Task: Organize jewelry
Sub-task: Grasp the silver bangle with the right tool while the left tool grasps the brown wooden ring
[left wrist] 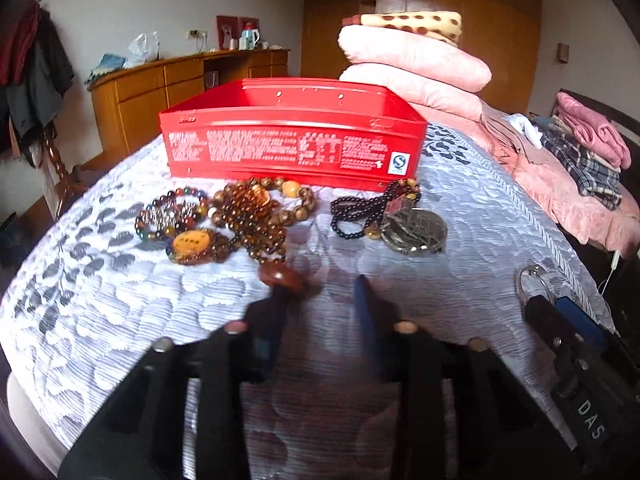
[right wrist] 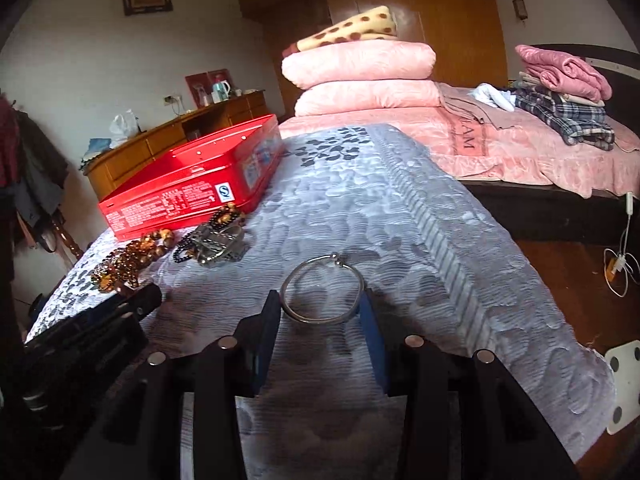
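Right tool grasps silver bangle; left tool empty, unclenched; beaded bracelets ahead remain outside red tin.

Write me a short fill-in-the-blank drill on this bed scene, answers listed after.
1. The right gripper holds a silver ____ between its fingers.
2. The open tin behind the beads is coloured ____.
3. The spotted blanket lies on top of two ____ quilts.
4. The black bead string lies to the ____ of the brown beads in the left wrist view.

Missing words: bangle; red; pink; right
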The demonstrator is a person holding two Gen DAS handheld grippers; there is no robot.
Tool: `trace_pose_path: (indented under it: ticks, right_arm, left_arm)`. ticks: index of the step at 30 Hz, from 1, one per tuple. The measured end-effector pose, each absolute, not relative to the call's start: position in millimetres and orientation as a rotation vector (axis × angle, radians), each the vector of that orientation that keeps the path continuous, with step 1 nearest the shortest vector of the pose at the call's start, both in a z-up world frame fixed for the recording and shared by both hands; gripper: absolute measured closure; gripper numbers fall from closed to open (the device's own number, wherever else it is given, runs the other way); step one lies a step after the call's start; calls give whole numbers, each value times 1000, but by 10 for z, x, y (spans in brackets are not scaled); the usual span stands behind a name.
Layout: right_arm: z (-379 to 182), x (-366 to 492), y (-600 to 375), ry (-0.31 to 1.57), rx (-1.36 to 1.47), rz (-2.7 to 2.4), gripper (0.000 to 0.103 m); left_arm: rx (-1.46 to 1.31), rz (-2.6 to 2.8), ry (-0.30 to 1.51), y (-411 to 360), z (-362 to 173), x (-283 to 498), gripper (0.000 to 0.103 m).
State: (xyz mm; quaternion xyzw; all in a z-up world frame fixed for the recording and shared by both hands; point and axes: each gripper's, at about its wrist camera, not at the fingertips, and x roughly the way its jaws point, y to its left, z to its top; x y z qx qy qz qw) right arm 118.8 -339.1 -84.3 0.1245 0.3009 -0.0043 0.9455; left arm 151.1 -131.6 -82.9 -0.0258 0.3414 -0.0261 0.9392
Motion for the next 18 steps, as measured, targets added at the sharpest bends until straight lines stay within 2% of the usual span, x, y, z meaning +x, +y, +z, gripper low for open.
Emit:
trace_pose_path:
  ticks: [6, 18]
  right_arm:
    - [-852, 1186, -3400, 607, 262, -1, 62]
    - [-797, 1195, -3181, 610, 241, 40, 62]
  left_arm:
    - [-115, -75, 686, -1218, -851, 1489, 98]
    - [-137, -60, 630, -783, -837, 1276, 99]
